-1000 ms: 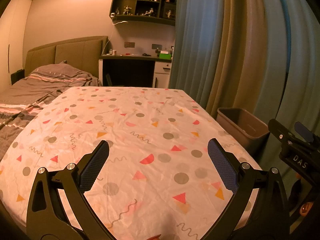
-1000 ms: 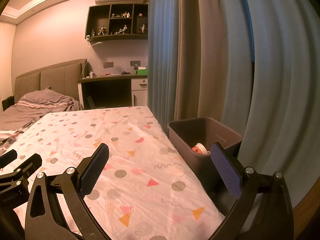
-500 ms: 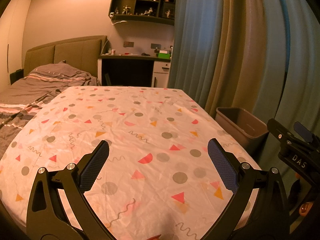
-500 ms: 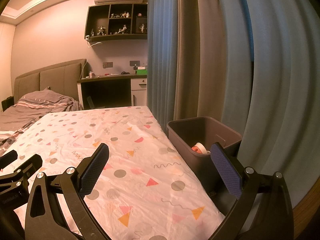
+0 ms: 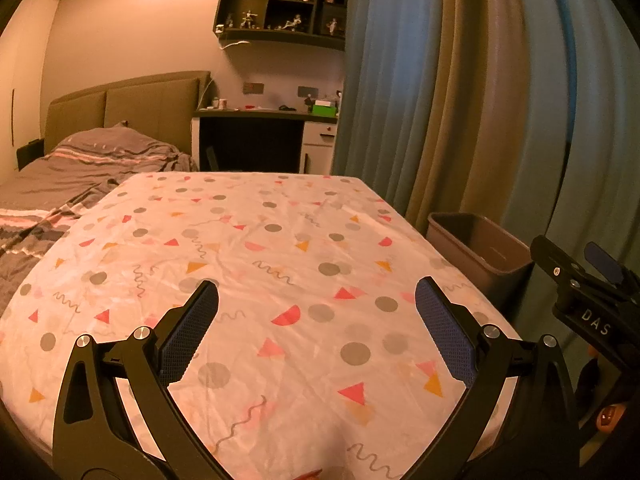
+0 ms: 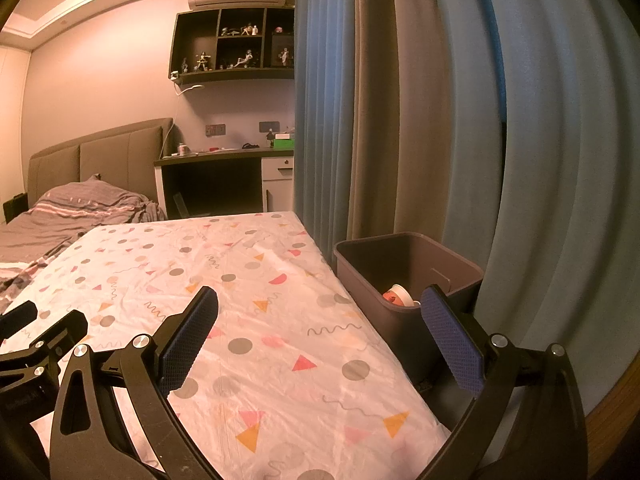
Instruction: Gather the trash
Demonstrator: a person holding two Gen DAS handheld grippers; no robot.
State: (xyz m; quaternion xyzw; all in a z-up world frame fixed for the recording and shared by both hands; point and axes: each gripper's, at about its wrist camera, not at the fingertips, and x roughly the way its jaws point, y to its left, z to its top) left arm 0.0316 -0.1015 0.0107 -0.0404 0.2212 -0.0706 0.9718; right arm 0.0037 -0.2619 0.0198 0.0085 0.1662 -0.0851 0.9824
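Both claws spread apart, holding nothing: left claw, right claw | trash already sits in bin, right of frame | counter looks bare to us | risk: we clip the bin rim and tip it

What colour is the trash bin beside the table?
Dark grey-brown plastic bin, clearest in the right wrist view.

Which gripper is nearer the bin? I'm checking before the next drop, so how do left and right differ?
The right gripper hangs at the table's edge, its far finger in front of the brown bin. The left gripper hangs over the patterned tablecloth, with the bin off to its side. Both are open and hold nothing.
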